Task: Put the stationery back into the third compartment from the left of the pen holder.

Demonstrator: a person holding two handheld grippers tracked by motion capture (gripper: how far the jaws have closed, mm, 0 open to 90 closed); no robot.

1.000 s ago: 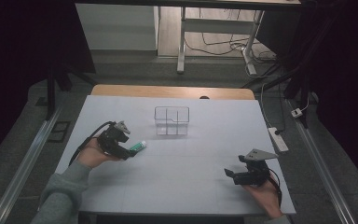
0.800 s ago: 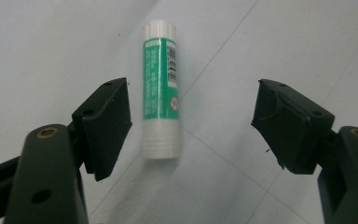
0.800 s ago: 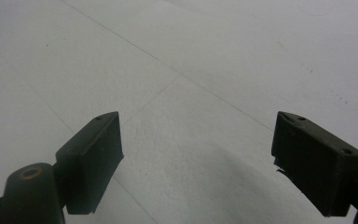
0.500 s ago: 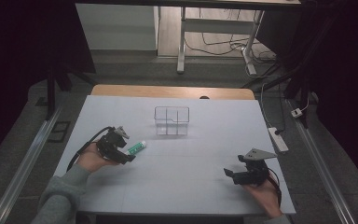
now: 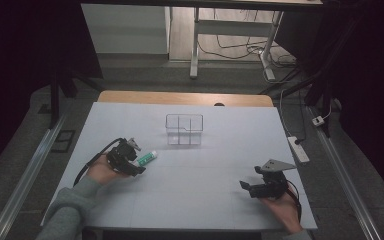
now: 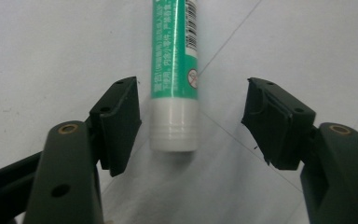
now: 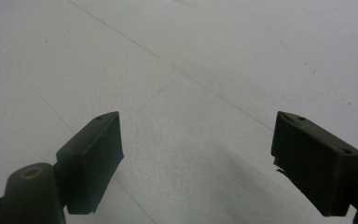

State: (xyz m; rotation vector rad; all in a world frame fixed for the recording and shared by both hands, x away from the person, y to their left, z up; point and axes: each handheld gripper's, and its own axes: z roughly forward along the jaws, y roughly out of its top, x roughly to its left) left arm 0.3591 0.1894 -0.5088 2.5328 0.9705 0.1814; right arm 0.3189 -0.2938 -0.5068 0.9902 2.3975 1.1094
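— Two grippers are on the white table (image 5: 200, 200), one toward each side. Starting at the left: what is the left gripper (image 6: 191, 116) doing?

— It sits low over the sheet, held by the person's left hand (image 5: 101, 170), and its jaws have just been closing. They stand partly apart around the white capped end of a green and white tube (image 6: 175, 70). The tube lies flat between them, nearer the left pad (image 6: 119, 123). That pad looks just beside the cap, perhaps touching; the angle makes it hard to be sure. The right pad stands clearly apart from the tube.

— So it does not grip yet?

— No, the pads do not press on it. In the high view the tube (image 5: 145, 159) lies at the tip of that gripper (image 5: 130, 161), left of the table's middle and pointing away toward the centre.

— What stands in the middle?

— Farther back, a clear plastic box (image 5: 184, 129) with dividers, well apart from the tube.

— And on the right?

— The right gripper (image 5: 247, 186) rests near the front right corner in the right hand (image 5: 280, 210). Its own view shows its jaws wide apart over bare white surface (image 7: 191, 140), with nothing between them.
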